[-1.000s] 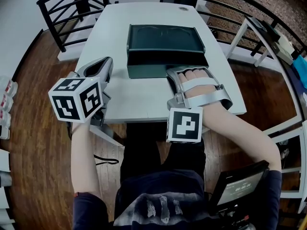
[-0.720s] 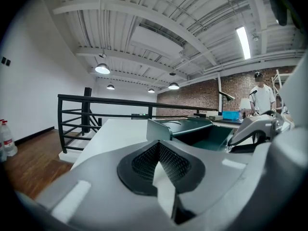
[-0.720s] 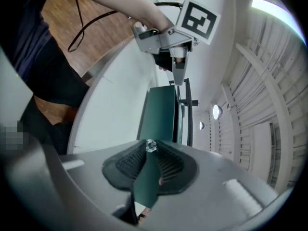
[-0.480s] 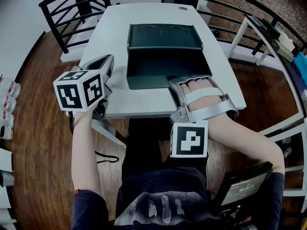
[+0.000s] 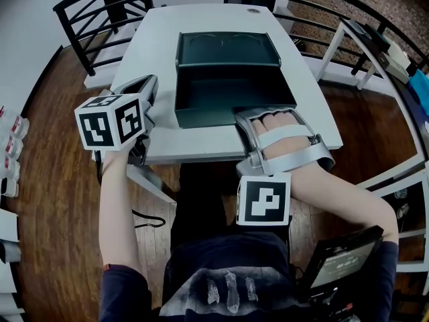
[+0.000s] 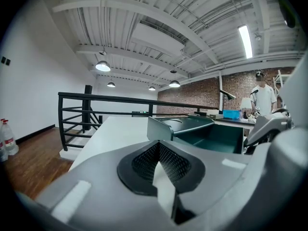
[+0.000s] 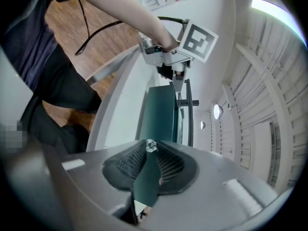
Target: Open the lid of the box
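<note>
A dark green box (image 5: pixel 228 49) lies on the white table (image 5: pixel 154 52), and its dark inside (image 5: pixel 231 89) is exposed. My right gripper (image 5: pixel 240 113) is at the box's near right corner. It is shut on the thin green front panel (image 7: pixel 161 114), with a small clear knob (image 7: pixel 151 145) right at the jaw tips. My left gripper (image 5: pixel 149 86) hovers over the table's left front corner, apart from the box, shut and holding nothing. In the left gripper view the box (image 6: pixel 192 129) stands to the right, beyond the shut left gripper (image 6: pixel 161 167).
A black railing (image 5: pixel 100 5) runs round the far side of the table. White frames (image 5: pixel 348 59) stand to the right. Wooden floor (image 5: pixel 53 180) lies on the left, with bottles (image 5: pixel 10 146) at its edge. A screen (image 5: pixel 338 260) sits by my right elbow.
The box's front panel has come toward me in the right gripper, and the dark opening behind it has grown wider. The left gripper has barely shifted.
</note>
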